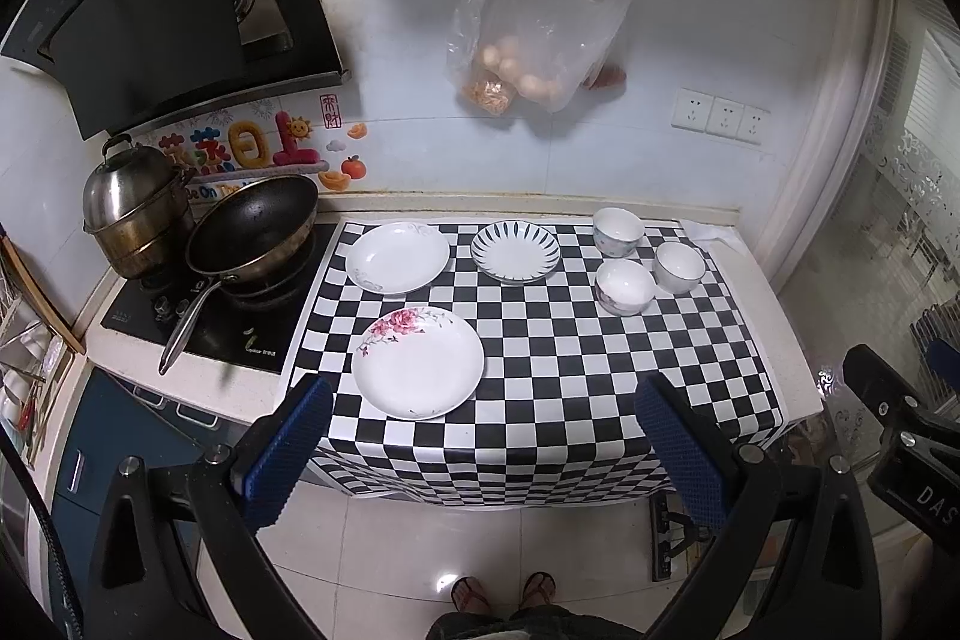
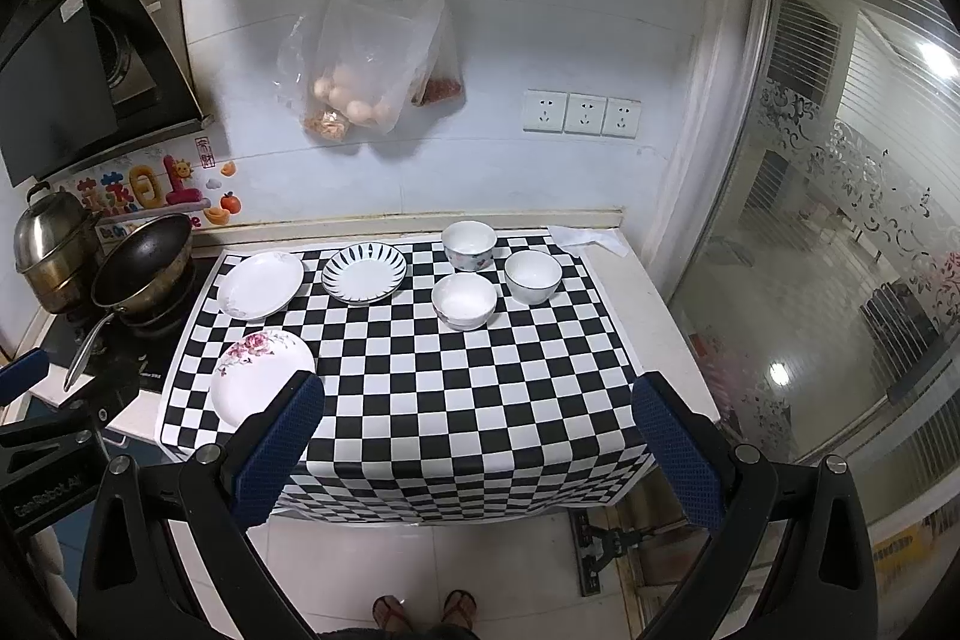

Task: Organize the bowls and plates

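Both claws hang in the air in front of the table (image 1: 774, 316), raised above its near edge and tipped down toward it, with the person's sandalled feet (image 1: 504, 593) on the tiled floor below. The left claw (image 1: 483, 451) has its two blue-padded fingers (image 1: 288, 451) spread wide with nothing between them; through the gap shows the near hem of the checkered cloth (image 1: 540, 370) that covers the table. The right claw (image 2: 480, 451) is spread just as wide and holds nothing, and its left finger pad (image 2: 279, 451) overlaps the near rim of the rose plate (image 2: 261, 376) in that view without any sign of contact. Each claw appears at the edge of the other's view, so they are held side by side, well apart. Three plates lie on the left half of the cloth: the rose plate at the front, a plain white plate (image 1: 397, 257) behind it near the stove, and a striped plate (image 1: 515, 251) just to the right of that one, none touching. Three bowls stand on the right rear part of the cloth: a patterned bowl (image 1: 618, 231) at the back, a dark-rimmed bowl (image 1: 679, 267) to its right and nearer, and a white bowl (image 1: 624, 286) in front, close together; whether they touch I cannot tell. A black wok (image 1: 252, 235) and a steel steamer pot (image 1: 129, 214) sit on the stove to the left, and a plastic bag (image 1: 534, 34) hangs on the wall.
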Available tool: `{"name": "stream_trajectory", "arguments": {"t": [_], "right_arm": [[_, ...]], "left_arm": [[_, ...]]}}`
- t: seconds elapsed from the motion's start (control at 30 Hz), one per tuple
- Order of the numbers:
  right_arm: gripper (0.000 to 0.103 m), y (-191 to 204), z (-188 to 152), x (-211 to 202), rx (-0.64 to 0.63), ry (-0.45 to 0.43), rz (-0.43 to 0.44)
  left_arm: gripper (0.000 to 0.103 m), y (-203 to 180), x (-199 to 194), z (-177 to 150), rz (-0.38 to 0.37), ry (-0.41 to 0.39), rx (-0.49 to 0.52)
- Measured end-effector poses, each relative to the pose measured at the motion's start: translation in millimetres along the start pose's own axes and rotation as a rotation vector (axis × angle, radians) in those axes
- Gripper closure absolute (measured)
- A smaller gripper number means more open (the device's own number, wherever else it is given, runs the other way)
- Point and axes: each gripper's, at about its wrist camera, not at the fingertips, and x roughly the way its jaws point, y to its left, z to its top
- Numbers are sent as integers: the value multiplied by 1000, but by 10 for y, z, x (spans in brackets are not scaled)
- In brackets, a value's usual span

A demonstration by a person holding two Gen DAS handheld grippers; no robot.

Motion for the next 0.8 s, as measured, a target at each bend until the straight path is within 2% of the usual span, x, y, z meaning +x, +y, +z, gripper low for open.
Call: {"name": "stream_trajectory", "arguments": {"t": [0.8], "right_arm": [[0,-41,37,67,22,2,4]], "left_arm": [[0,-19,64,76,13,-6,16]]}}
